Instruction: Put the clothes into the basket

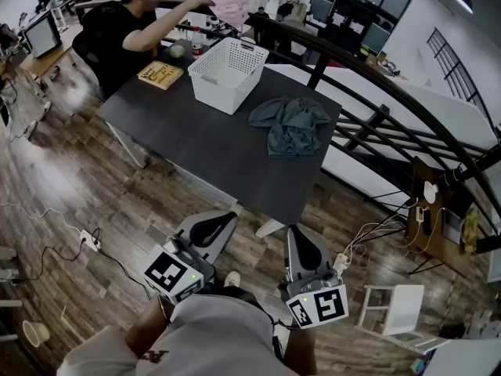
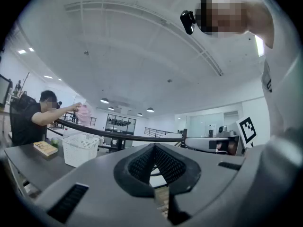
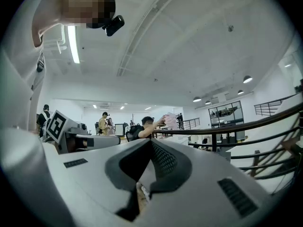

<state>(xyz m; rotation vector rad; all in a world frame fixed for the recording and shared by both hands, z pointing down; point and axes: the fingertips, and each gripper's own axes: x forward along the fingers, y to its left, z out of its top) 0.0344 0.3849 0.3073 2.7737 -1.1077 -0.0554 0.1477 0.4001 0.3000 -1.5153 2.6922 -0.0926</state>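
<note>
Judging by the look: soft, limp, light shirt (image 1: 291, 125), nothing to break, likely sags and trails once lifted. Best pinched at a raised fold near the middle of the heap, so that less hangs down to catch the basket (image 1: 220, 92) rim. Grey-green, crumpled, folds bunched, edges spread flat. Lies on the dark table (image 1: 196, 135), to the right of the white basket, near it but apart. Further off, a pink cloth (image 1: 230, 5), held up beyond the basket's far side by a seated person (image 1: 117, 34). Left gripper (image 2: 154, 150) clenched, tips together, nothing between. Right gripper (image 3: 152, 145) likewise closed tight and empty. Both low before the table's near edge, well apart from the shirt.
</note>
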